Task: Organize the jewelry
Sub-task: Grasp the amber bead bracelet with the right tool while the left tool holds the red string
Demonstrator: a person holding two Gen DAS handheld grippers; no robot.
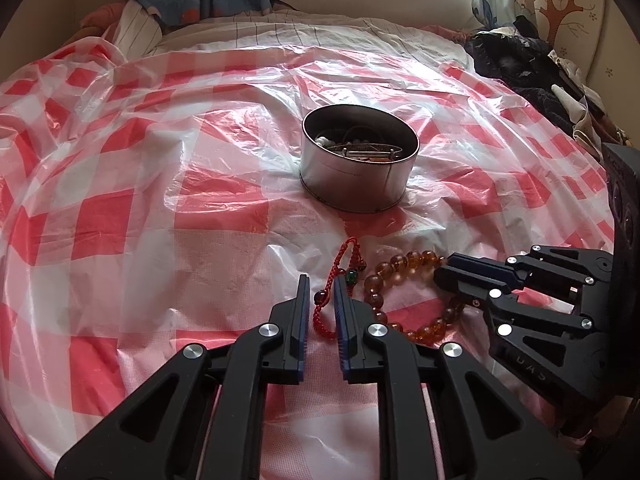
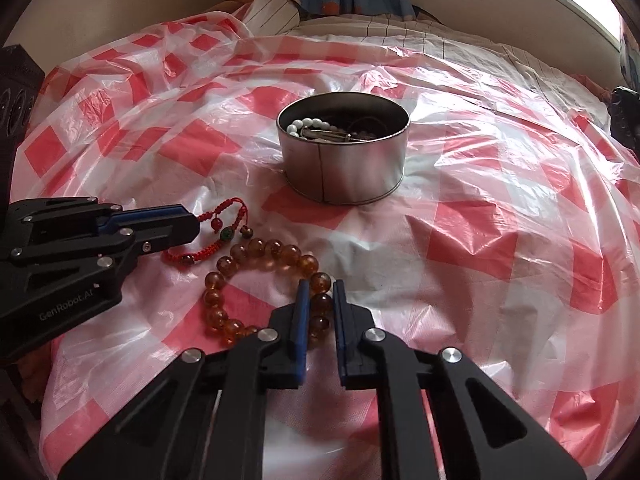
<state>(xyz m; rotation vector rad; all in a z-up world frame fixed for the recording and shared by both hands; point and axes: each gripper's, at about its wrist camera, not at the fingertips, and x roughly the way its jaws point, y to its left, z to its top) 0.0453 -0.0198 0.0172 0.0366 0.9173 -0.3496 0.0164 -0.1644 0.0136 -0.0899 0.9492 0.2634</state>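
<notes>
The right gripper [image 2: 319, 304] is seen pinched on the amber bracelet [image 2: 256, 280], a bead or two caught between its narrowed jaws at the near right of the loop. The left gripper [image 1: 322, 300] is set nearly closed astride the red cord bracelet [image 1: 340, 276]; whether its pads actually press the cord cannot be told. Both bracelets lie on the checked plastic sheet [image 2: 480, 240] spread over the bed, just beside each other, with the tin [image 2: 344, 160] well beyond them, already holding white beads and other pieces. The amber beads are judged hard, smooth and liable to roll or slip out, so a grip across one bead's middle is favoured. The cord is judged light and limp; it would be best taken at a knot or bead, since the loose ends will dangle.
</notes>
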